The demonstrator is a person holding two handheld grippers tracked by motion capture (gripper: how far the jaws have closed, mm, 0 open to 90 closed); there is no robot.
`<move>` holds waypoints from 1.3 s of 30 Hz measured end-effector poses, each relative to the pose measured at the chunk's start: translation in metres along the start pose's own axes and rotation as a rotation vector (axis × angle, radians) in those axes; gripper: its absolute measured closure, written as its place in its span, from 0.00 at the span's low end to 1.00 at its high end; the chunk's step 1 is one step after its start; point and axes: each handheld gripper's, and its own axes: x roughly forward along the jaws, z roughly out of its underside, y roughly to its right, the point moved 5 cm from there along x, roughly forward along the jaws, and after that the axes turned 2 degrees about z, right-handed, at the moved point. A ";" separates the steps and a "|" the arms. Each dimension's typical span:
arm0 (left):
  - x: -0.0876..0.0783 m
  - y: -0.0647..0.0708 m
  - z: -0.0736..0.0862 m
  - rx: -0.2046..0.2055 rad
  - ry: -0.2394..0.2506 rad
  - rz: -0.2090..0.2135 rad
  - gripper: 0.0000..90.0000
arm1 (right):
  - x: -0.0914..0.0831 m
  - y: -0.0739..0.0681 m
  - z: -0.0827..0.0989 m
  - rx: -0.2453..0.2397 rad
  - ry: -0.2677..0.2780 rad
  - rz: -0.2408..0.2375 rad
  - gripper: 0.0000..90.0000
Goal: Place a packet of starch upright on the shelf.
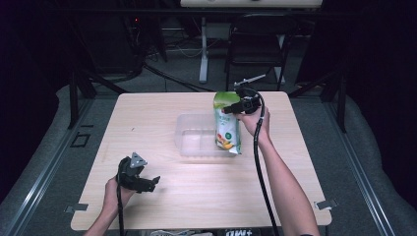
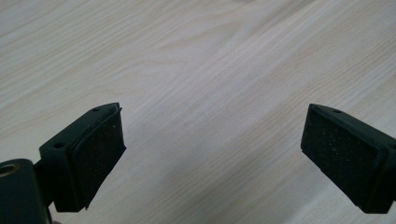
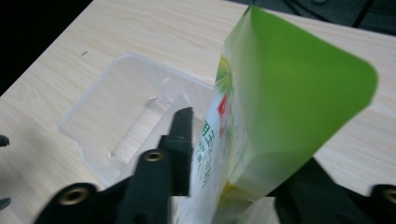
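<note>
A green and white stand-up pouch [image 1: 227, 125] with fruit pictures stands upright at the right end of a clear plastic tray [image 1: 192, 142] in the middle of the table. My right gripper [image 1: 235, 109] comes in from the right at the pouch's upper half. In the right gripper view the pouch [image 3: 280, 93] sits between the two black jaws, and the gripper [image 3: 243, 154] is shut on it; the right jaw is partly hidden behind the pouch. The tray [image 3: 107, 102] lies beyond, with nothing else in it. My left gripper [image 1: 150, 184] rests low at the front left, open over bare wood [image 2: 212, 135].
The light wooden table [image 1: 147, 123] has bare wood around the tray. A folding chair [image 1: 255, 44] and a desk leg [image 1: 203, 59] stand behind the far edge. Dark floor and metal rails run along both sides.
</note>
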 end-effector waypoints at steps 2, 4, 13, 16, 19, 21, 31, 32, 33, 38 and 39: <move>0.000 0.000 0.000 0.002 0.000 -0.003 0.06 | 0.001 0.000 0.000 0.017 -0.005 -0.010 0.93; -0.001 0.000 0.000 0.000 -0.001 0.000 0.07 | 0.000 0.002 0.002 0.046 -0.003 -0.027 0.97; -0.001 0.000 0.000 0.005 0.001 -0.005 0.07 | -0.012 0.002 0.014 0.176 0.074 -0.145 1.00; -0.001 0.000 0.000 0.005 0.004 -0.006 0.07 | -0.015 0.000 0.017 0.182 0.086 -0.167 1.00; -0.002 0.000 0.000 0.001 0.004 -0.002 0.07 | -0.022 -0.005 0.022 0.197 0.126 -0.199 1.00; -0.002 0.000 0.000 0.000 0.004 -0.003 0.07 | -0.023 -0.007 0.023 0.198 0.137 -0.205 1.00; -0.002 0.001 -0.001 0.003 0.014 -0.012 0.07 | -0.048 -0.016 0.025 0.211 0.253 -0.218 1.00; -0.002 0.001 -0.001 0.003 0.014 -0.012 0.07 | -0.049 -0.017 0.024 0.213 0.264 -0.217 1.00; -0.002 0.001 -0.002 0.004 0.015 -0.013 0.07 | -0.050 -0.018 0.023 0.215 0.275 -0.221 1.00; -0.002 0.000 -0.001 0.004 0.009 -0.007 0.07 | -0.054 -0.020 0.019 0.228 0.327 -0.210 1.00; -0.002 0.000 -0.001 0.004 0.009 -0.007 0.07 | -0.054 -0.020 0.018 0.228 0.333 -0.201 1.00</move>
